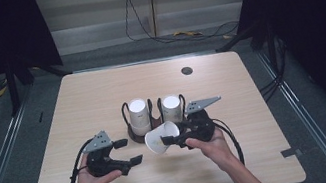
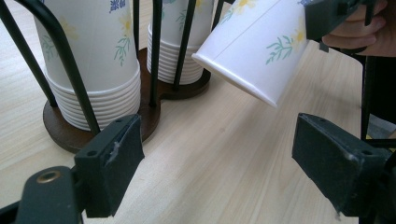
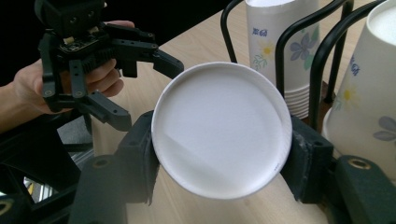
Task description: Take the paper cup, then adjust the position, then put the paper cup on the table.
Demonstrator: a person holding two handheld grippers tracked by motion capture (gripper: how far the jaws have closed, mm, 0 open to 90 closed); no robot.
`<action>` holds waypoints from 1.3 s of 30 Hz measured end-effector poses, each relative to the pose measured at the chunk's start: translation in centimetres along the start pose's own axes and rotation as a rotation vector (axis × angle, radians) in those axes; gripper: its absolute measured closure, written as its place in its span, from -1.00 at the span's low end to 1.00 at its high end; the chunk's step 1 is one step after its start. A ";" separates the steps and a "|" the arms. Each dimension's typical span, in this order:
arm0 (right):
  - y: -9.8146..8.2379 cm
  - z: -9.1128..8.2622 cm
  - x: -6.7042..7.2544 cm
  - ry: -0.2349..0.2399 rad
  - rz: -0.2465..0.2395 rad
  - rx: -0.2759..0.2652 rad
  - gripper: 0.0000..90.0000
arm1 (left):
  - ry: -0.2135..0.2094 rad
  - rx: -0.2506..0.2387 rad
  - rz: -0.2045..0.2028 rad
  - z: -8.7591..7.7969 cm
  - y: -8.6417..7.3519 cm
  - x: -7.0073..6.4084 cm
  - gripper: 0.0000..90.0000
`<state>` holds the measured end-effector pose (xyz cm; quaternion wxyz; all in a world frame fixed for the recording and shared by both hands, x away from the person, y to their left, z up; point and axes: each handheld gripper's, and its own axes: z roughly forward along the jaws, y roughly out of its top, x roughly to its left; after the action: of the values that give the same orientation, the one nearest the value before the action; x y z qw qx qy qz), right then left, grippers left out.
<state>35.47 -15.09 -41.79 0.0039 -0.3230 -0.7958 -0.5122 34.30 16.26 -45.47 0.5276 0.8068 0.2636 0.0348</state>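
My right gripper (image 1: 172,140) pinches a white flower-printed paper cup (image 1: 161,138), tilted at the black wire cup rack's (image 1: 153,107) six o'clock. Left gripper (image 1: 129,153), spread, should close gently on the cup's wall.

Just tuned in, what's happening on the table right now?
A person works with a tool in each hand. The right tool is shut on a single paper cup, held tilted above the table in front of the cup holder with its two stacks. The left tool hangs open, holding nothing, beside it.
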 end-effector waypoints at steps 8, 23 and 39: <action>-0.6 0.2 0.1 0.010 0.006 -0.012 -0.16 | 0.003 -0.019 0.030 0.3 -0.2 -0.6 -0.64; -1.2 0.6 0.6 0.031 -0.002 -0.031 -0.16 | 0.016 -0.025 0.039 0.7 -0.5 -0.7 -0.64; -1.2 1.6 0.7 0.089 -0.005 -0.035 -0.16 | -0.032 -0.024 0.023 1.0 -0.4 -1.0 -0.65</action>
<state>34.79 -13.77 -43.31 0.0326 -0.2979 -0.7865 -0.5401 33.58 15.09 -46.02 0.5412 0.8038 0.2452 0.0313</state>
